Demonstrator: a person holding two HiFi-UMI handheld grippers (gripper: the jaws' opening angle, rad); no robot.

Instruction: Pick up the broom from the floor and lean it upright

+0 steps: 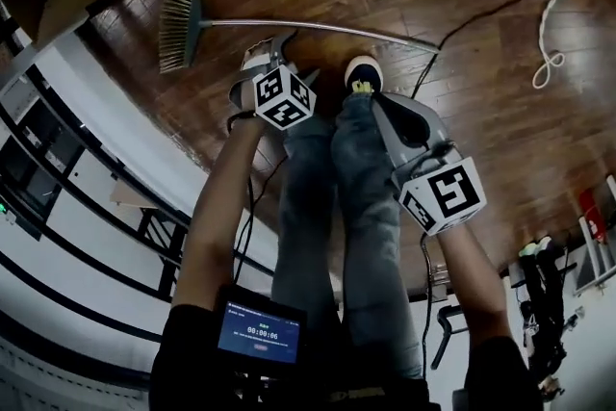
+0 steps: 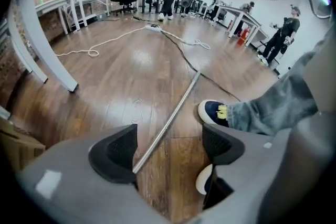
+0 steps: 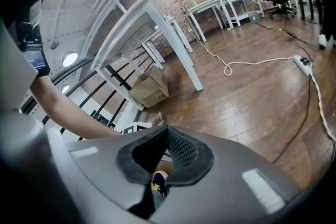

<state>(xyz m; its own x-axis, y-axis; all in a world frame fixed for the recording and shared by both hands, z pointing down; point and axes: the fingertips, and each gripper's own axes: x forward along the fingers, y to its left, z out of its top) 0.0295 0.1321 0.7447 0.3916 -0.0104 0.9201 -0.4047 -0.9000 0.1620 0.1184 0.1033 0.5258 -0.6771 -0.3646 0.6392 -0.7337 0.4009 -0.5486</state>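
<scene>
Broom [image 1: 289,22]: one, flat on the wooden floor, just ahead of both grippers; its bristle head lay off to the left gripper's left.
Left gripper [image 2: 169,147]: jaws wide apart, clasping nothing (the metal handle ran along the floor under the gap, untouched).
Right gripper [image 3: 167,150]: jaws pressed together, empty, beside the left one.
Shoes [image 2: 212,112]: two, just to the right of the left gripper's right jaw.
Cables: two, well beyond the handle, one white cord [image 1: 555,5] and one black cable [image 1: 491,10].
</scene>
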